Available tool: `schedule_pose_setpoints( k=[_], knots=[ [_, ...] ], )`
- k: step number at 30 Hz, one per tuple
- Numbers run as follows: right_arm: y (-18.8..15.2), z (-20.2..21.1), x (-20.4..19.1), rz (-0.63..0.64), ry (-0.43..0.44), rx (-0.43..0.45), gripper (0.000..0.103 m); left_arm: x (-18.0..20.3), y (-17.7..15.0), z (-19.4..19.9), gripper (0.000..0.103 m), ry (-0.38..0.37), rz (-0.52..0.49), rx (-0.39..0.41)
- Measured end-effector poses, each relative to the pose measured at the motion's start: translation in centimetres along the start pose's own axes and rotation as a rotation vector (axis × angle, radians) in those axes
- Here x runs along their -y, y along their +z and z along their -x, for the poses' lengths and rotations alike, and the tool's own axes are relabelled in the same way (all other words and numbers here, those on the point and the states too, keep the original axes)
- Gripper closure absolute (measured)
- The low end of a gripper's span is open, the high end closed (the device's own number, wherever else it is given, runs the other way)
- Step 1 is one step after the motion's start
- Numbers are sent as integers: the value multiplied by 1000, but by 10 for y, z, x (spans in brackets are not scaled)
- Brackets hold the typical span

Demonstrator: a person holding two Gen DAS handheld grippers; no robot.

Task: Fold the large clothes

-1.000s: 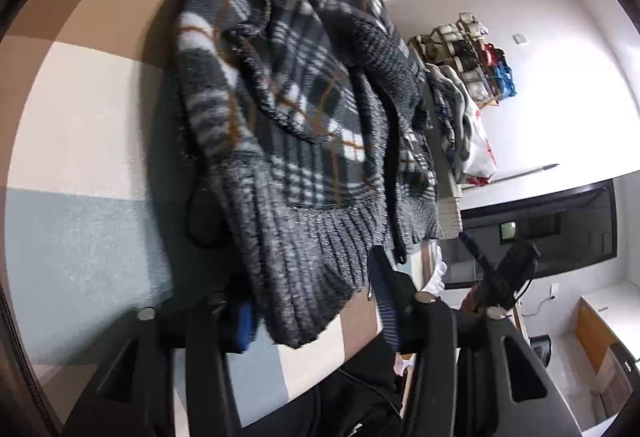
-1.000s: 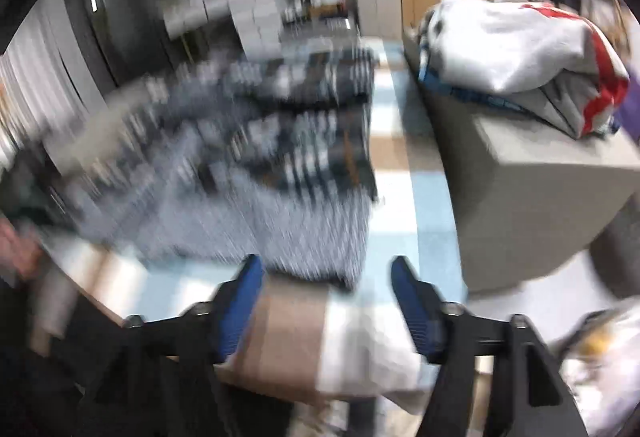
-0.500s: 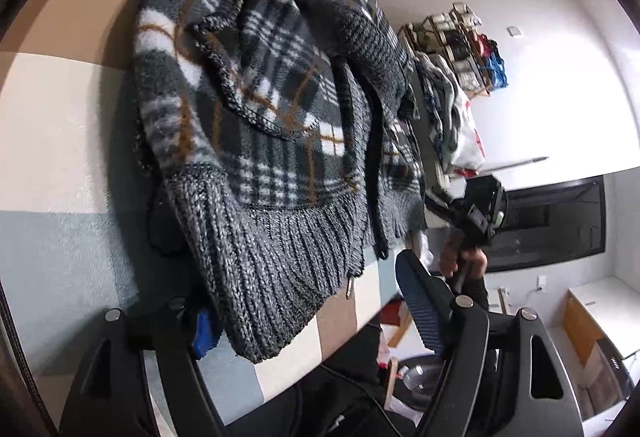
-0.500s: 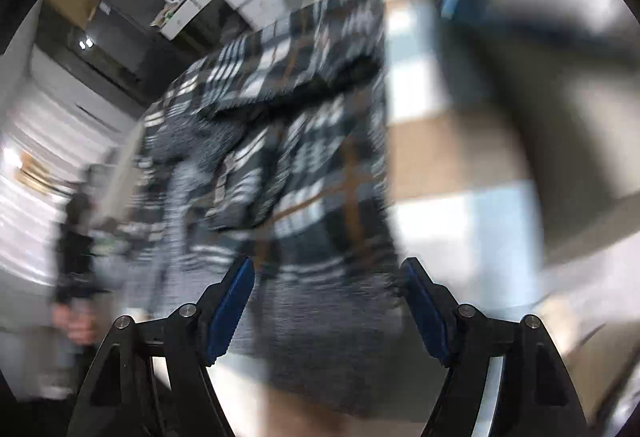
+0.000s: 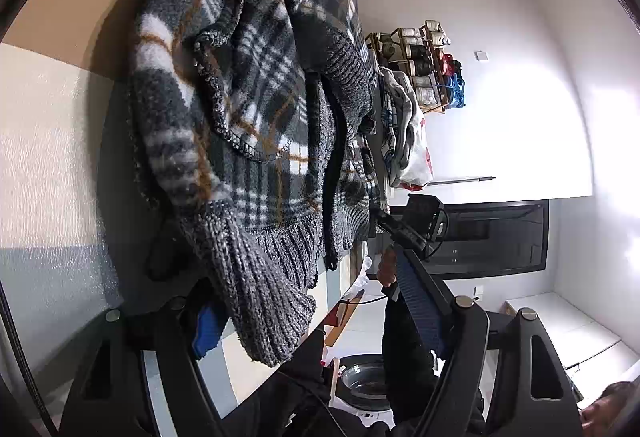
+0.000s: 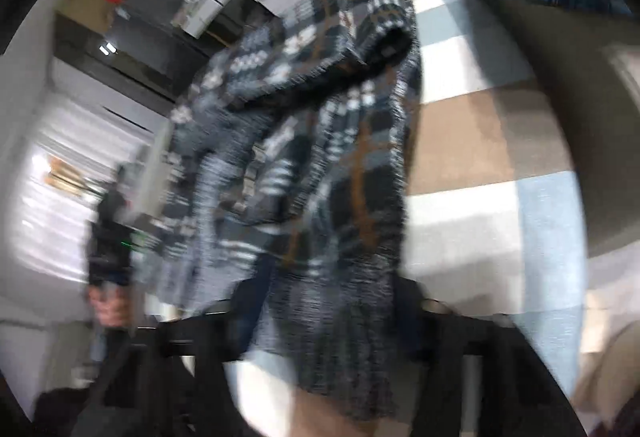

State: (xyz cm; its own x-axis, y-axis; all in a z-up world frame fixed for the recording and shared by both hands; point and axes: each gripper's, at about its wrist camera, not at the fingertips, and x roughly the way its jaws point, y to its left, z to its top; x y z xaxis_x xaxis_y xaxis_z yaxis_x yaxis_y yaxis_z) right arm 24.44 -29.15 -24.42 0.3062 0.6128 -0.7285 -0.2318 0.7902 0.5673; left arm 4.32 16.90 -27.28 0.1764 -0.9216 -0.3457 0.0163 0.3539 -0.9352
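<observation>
- The left gripper (image 5: pixel 316 321) is standing open; its jaws have just been opening, and the ribbed cuff (image 5: pixel 264 301) of the plaid knit jacket (image 5: pixel 248 109) is hanging between them, draped over the blue pad (image 5: pixel 206 327) of one finger while the other finger sits clear of the cloth.
- The jacket is lying crumpled on the checked surface (image 5: pixel 48 141), its ribbed hem reaching the surface's near edge.
- In the left wrist view, the right gripper (image 5: pixel 376 217) is meeting the hem's far corner at that same edge, a hand (image 5: pixel 387 269) holding its grip.
- In the blurred right wrist view, the right gripper's jaws have just been closing, and they are pinching the grey ribbed hem (image 6: pixel 336 321) of the jacket.
- A heap of other clothes (image 5: pixel 404 133) is sitting past the surface's far edge.
</observation>
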Motion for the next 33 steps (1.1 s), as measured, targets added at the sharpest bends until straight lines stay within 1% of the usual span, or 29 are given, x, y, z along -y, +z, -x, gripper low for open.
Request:
schedule_pose_setpoints(
  k=[1, 2, 4, 5, 6, 7, 8, 9, 10, 11, 13, 15, 17, 21, 23, 26, 29, 31, 33],
  knots=[
    [-1, -2, -6, 33, -40, -1, 69, 1, 0, 0, 30, 9, -2, 3],
    [-1, -3, -9, 50, -49, -7, 72, 4, -2, -1, 30, 27, -9, 12],
    [0, -6, -11, 37, -58, -19, 88, 8, -5, -3, 32, 72, -33, 22],
    [1, -8, -9, 15, -58, -21, 93, 11, -6, -5, 34, 113, -44, 29],
    [1, -7, -11, -13, -55, -11, 95, 13, -7, -8, 43, 152, -55, 34],
    [0, -5, -12, -23, -53, 7, 95, 13, -9, -9, 59, 198, -64, 37],
    [0, -3, -13, -20, -55, 26, 96, 11, -10, -9, 71, 258, -72, 40],
    [-3, 0, -14, -23, -65, 56, 96, 8, -12, -8, 90, 306, -77, 49],
    [-5, 3, -14, -36, -59, 75, 96, 4, -13, -6, 95, 318, -75, 52],
    [-4, 8, -9, -53, -49, 92, 96, -3, -15, -3, 95, 290, -55, 59],
    [-13, 19, -2, -92, -18, 141, 97, -9, -18, 1, 97, 264, -38, 70],
    [-14, 23, 0, -111, -9, 171, 97, -11, -24, 5, 97, 264, -46, 86],
    [-22, 28, 3, -127, 11, 200, 97, -11, -28, 9, 97, 263, -54, 85],
    [-34, 33, -2, -134, 28, 232, 97, -14, -35, 23, 97, 243, -57, 96],
    [-41, 35, -4, -143, 48, 237, 97, -13, -36, 25, 97, 235, -62, 93],
    [-54, 39, -6, -154, 58, 228, 97, -7, -47, 24, 97, 243, -91, 76],
    [-70, 46, -9, -166, 60, 219, 97, 2, -64, 24, 97, 243, -128, 42],
    [-84, 54, -9, -178, 54, 208, 97, 8, -77, 24, 97, 226, -144, 6],
    [-94, 59, -9, -185, 37, 196, 97, 15, -84, 22, 97, 256, -185, -16]
  ],
)
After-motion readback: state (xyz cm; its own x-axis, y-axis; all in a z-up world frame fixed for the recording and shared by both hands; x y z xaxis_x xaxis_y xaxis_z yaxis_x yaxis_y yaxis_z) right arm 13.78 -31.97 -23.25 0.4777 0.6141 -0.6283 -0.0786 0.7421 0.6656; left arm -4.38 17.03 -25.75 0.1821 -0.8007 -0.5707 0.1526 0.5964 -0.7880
